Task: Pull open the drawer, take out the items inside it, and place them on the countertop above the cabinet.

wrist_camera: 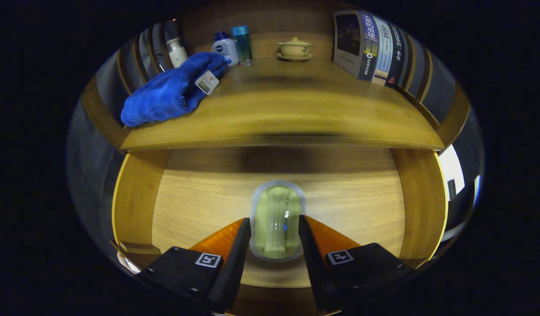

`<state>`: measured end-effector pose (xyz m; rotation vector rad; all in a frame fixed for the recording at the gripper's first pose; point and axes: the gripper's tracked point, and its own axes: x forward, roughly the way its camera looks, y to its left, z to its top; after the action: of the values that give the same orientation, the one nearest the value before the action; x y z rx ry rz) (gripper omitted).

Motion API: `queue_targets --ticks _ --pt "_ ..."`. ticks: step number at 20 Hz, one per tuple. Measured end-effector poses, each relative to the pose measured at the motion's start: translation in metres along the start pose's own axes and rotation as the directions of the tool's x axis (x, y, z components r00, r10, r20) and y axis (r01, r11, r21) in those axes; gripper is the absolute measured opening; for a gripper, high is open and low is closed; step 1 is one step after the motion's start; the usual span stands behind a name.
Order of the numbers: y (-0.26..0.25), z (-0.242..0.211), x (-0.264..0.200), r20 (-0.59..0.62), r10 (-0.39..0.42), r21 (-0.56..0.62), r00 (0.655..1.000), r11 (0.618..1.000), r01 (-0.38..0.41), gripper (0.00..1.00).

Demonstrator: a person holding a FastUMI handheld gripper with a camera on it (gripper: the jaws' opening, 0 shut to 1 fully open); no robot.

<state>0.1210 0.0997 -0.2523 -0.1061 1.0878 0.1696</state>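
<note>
The drawer [138, 206] is pulled open, and its wooden floor is pale. Inside it sits a small see-through bottle [276, 221] with greenish stuff in it. The bottle lies on the drawer floor, right between the two fingers of the claw [275, 232]. The claw is narrow, with one finger close on each side of the bottle. The fingers look like they touch its sides, but I cannot tell if they press hard on it. I cannot tell if the bottle is lifted off the floor or not.

Above the drawer is the wooden tabletop [296, 114]. A blue towel [171, 90] lies in a heap on the left part of it. A little white tag [207, 82] sits on the towel. Behind the towel stand three things in a row: a small white bottle [177, 51], a white bottle with a blue cap [225, 47], and a tall blue bottle [243, 44]. Near the middle at the back is a cream cup with a lid [295, 46] on a saucer. On the right side some books [375, 50] stand, leaning a bit.
</note>
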Motion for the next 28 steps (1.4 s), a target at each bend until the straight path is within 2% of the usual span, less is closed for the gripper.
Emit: queue_targets --ticks 1,4,9,10,11,12,15,21,23,26,27,28 --pt "0.001 -0.002 0.003 -0.011 0.007 0.022 1.000 1.000 -0.007 0.71" --pt "0.004 -0.004 0.001 -0.015 0.028 0.045 1.000 0.999 -0.027 0.29" --pt "0.013 0.004 -0.042 0.035 0.060 0.015 0.998 0.998 -0.061 0.29" --pt "0.010 0.010 -0.051 0.060 0.057 -0.011 0.997 0.998 -0.057 0.28" --pt "0.003 0.015 -0.047 0.080 0.012 -0.006 0.997 1.000 -0.012 0.27" --pt "-0.005 0.016 -0.059 0.086 -0.010 -0.002 0.996 1.000 0.010 0.09" --pt "0.013 0.002 -0.047 0.030 0.054 0.025 0.998 0.998 -0.055 0.10" --pt "0.004 -0.008 -0.013 -0.048 -0.002 0.000 0.999 1.000 0.002 0.74" --pt "0.004 -0.015 -0.006 -0.086 -0.003 0.001 0.996 1.000 0.003 0.68" --pt "0.007 -0.017 -0.003 -0.089 0.027 0.024 0.996 0.999 -0.025 0.30" --pt "0.007 -0.016 -0.012 -0.080 0.032 0.023 0.996 0.999 -0.030 0.30" --pt "0.007 -0.016 -0.017 -0.072 0.045 0.019 0.996 0.999 -0.043 0.25"
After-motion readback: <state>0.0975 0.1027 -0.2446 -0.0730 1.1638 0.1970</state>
